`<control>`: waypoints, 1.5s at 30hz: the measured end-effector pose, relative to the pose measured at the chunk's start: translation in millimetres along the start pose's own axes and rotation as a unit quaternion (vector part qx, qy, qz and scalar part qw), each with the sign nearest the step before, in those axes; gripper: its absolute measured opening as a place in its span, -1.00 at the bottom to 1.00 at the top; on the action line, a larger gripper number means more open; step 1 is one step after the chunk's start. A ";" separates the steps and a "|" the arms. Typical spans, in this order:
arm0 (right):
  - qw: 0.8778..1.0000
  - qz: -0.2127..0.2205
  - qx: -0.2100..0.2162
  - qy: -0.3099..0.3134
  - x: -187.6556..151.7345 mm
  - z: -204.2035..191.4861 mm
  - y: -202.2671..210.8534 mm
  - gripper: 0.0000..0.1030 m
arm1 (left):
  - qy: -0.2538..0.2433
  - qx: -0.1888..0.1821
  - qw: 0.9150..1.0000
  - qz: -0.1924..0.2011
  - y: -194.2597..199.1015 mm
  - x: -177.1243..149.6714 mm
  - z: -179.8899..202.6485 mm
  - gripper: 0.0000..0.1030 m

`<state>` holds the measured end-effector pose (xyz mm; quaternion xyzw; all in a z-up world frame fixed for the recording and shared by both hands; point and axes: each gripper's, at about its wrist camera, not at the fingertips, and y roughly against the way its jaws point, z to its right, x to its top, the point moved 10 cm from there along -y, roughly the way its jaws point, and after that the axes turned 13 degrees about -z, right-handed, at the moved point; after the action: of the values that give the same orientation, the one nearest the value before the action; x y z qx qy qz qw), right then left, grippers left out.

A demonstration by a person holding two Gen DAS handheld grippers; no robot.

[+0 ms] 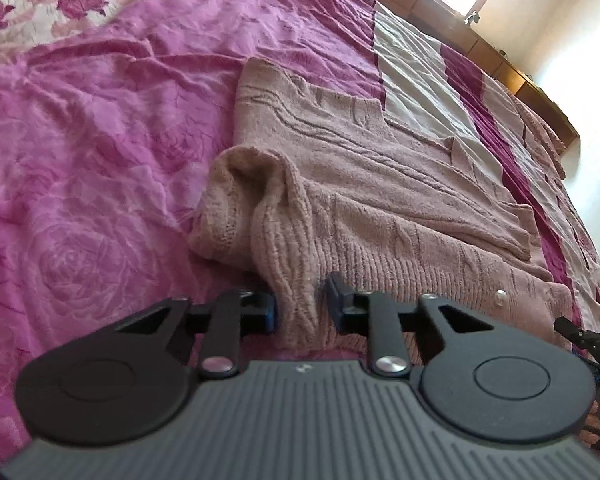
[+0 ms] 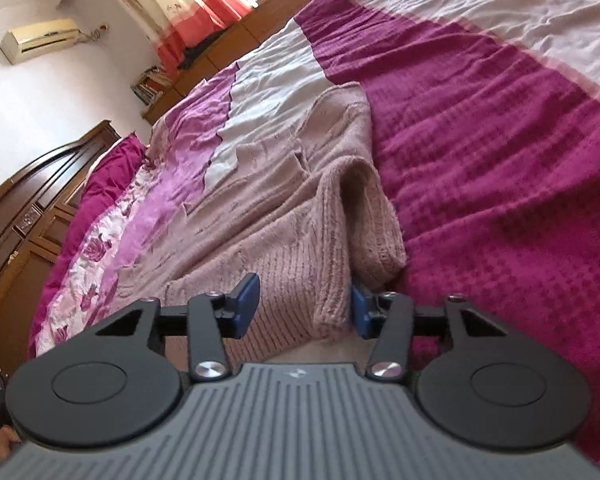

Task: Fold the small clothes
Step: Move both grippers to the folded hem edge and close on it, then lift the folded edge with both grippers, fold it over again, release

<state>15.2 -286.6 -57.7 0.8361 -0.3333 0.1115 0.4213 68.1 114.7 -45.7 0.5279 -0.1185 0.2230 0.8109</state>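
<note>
A pale pink knitted sweater [image 1: 380, 184] lies spread on the bed. My left gripper [image 1: 302, 304] has its blue-padded jaws on either side of a raised fold of the ribbed hem at the sweater's near left corner, pinching it. In the right wrist view the same sweater [image 2: 284, 216] shows, and my right gripper [image 2: 304, 304] straddles a lifted fold of the ribbed hem at the other corner, with the jaws wider apart and the knit between them. A small white button [image 1: 501, 295] shows on the sweater.
The bed cover is pink with roses [image 1: 100, 160] on one side and magenta waffle weave [image 2: 500, 160] with white stripes [image 1: 416, 92] on the other. A dark wooden headboard [image 2: 32, 200] and a wooden ledge [image 1: 500, 64] border the bed. The other gripper [image 1: 588, 340] shows at right.
</note>
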 end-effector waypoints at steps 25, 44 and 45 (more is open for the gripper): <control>0.989 0.094 0.101 0.045 59.0 -63.9 51.6 -0.84 | -0.036 -0.048 0.990 0.131 78.7 52.2 53.0 -0.77; 0.975 0.179 0.101 0.079 136.5 -113.2 68.5 -0.85 | -0.062 -0.011 0.972 0.225 115.1 116.8 76.0 -0.78; 0.975 0.183 0.095 0.080 143.1 -114.3 65.3 -0.85 | -0.062 -0.008 0.972 0.225 111.2 123.7 76.1 -0.78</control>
<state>91.2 -291.4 121.2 0.7856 -0.4333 0.2848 0.3374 125.1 113.0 128.0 0.4943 -0.2863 0.3656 0.7349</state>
